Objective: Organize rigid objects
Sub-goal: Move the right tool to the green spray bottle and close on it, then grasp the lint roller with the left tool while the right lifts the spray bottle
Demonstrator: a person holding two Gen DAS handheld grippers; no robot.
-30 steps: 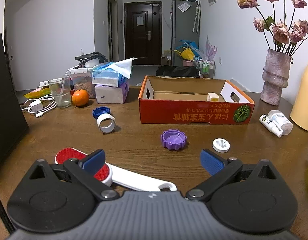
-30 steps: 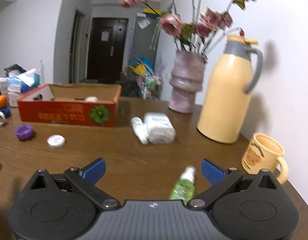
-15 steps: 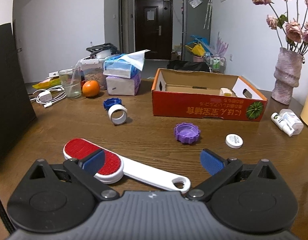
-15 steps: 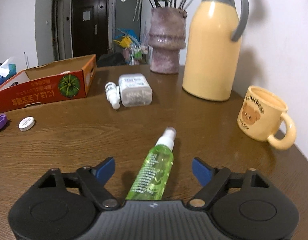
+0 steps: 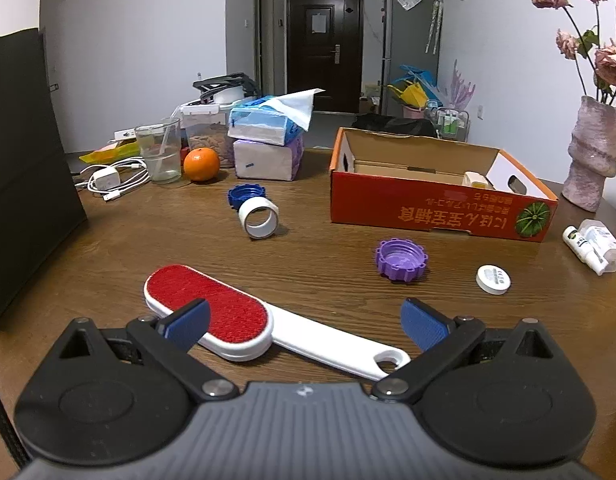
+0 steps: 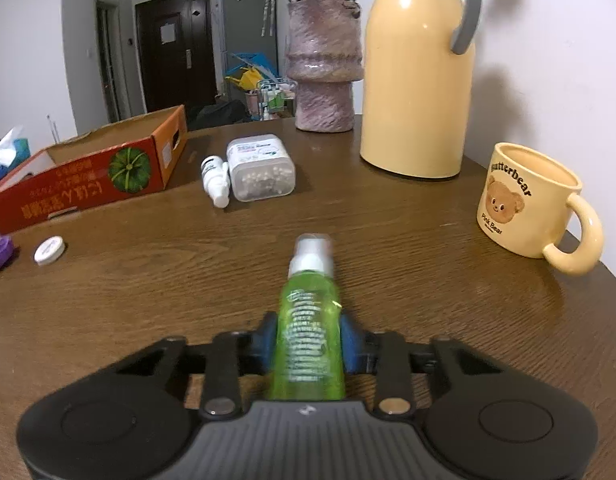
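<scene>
My right gripper [image 6: 308,344] is shut on a green spray bottle [image 6: 309,320] with a white cap pointing away, low over the wooden table [image 6: 148,304]. My left gripper [image 5: 304,322] is open over a white lint brush [image 5: 244,320] with a red pad; the brush lies on the table between the fingers. An open red cardboard box [image 5: 439,212] stands behind, also in the right wrist view [image 6: 88,184]. A purple cap [image 5: 401,260], a white lid [image 5: 493,279], a tape roll [image 5: 260,218] and a blue cap [image 5: 246,195] lie loose.
A small white bottle [image 6: 216,180] and a clear container [image 6: 262,172] lie right of the box. A yellow thermos [image 6: 417,68], vase [image 6: 323,68] and bear mug [image 6: 531,200] stand at right. Tissue packs [image 5: 268,140], an orange [image 5: 201,164], glass [image 5: 159,148] and cables [image 5: 112,180] sit far left.
My right gripper closed on the green spray bottle, which lay between open fingers half a second ago. My left gripper drew back, bringing the lint brush more fully between its open fingers.
</scene>
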